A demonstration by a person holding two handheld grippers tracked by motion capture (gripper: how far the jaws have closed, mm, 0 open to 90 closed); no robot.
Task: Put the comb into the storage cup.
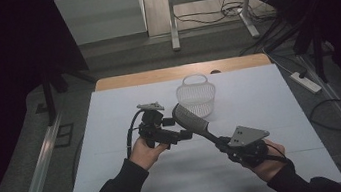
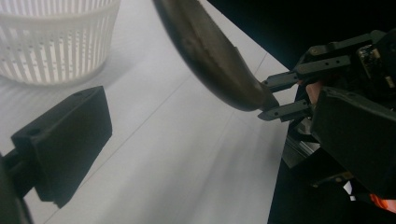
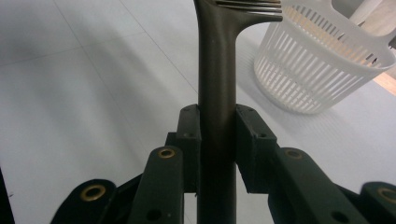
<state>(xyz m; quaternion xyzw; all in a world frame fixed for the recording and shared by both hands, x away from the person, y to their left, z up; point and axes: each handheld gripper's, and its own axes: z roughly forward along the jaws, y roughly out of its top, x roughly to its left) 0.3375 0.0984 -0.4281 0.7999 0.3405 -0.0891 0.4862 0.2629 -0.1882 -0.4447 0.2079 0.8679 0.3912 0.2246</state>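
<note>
A dark comb with a long handle is held up over the white table, slanting toward the white slotted basket. My right gripper is shut on the handle's lower end; in the right gripper view both pads press the handle from either side, with the teeth at the top. My left gripper hangs just left of the comb, jaws wide apart with nothing between them. In the left gripper view the comb's back passes ahead of the open jaws, with the right gripper clamped on its end.
The basket stands at the back middle of the table, its handle up. A wooden strip runs along the far table edge. Beyond are a metal frame, floor cables and a power strip.
</note>
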